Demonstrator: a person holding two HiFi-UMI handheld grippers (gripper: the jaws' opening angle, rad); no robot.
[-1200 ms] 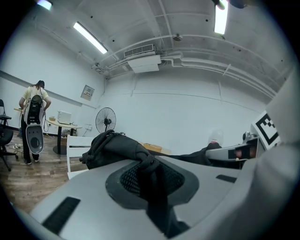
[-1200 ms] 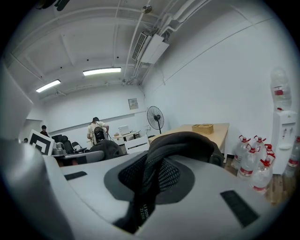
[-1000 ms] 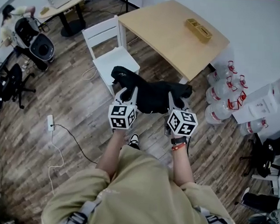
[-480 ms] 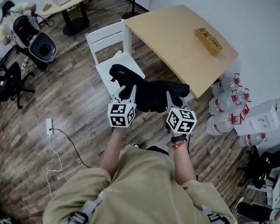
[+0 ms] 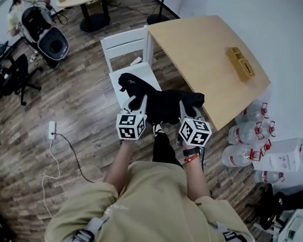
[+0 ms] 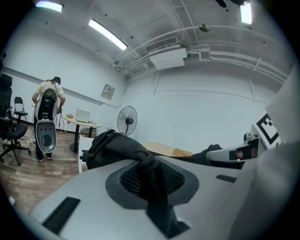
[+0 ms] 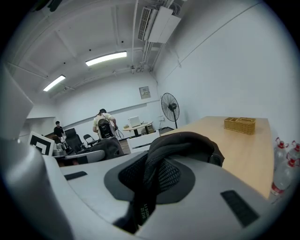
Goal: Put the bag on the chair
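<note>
The left gripper (image 5: 136, 102) has its jaws nearly together, pinched hard on a twisted fold of the bag (image 5: 163, 102). In the left gripper view the black fabric bunches across the mesh pad and bulges out past the tips. The right gripper (image 5: 189, 111) is likewise squeezed almost closed, on a black strap (image 7: 143, 197) at the bag's other end, with a small printed label showing on the webbing.

The bag hangs in the air between the two grips, in front of the person's chest. Its long axis runs crosswise, from about 10 o'clock to 3 o'clock in the head view. The bulkier, humped end points to 10 o'clock and the flatter end trails to 3 o'clock.

That humped end overlaps the near corner of the white chair (image 5: 126, 44), which stands at 11 o'clock from the bag with its back turned away. I cannot tell whether the bag touches the seat.

A wooden table (image 5: 196, 54) sits just beside the chair at 1 o'clock and carries a woven tray (image 5: 241, 63). Water bottles (image 5: 245, 136) cluster on the floor at 4 o'clock. Far off at 10 o'clock another person (image 5: 18, 5) bends over a black and white machine.
</note>
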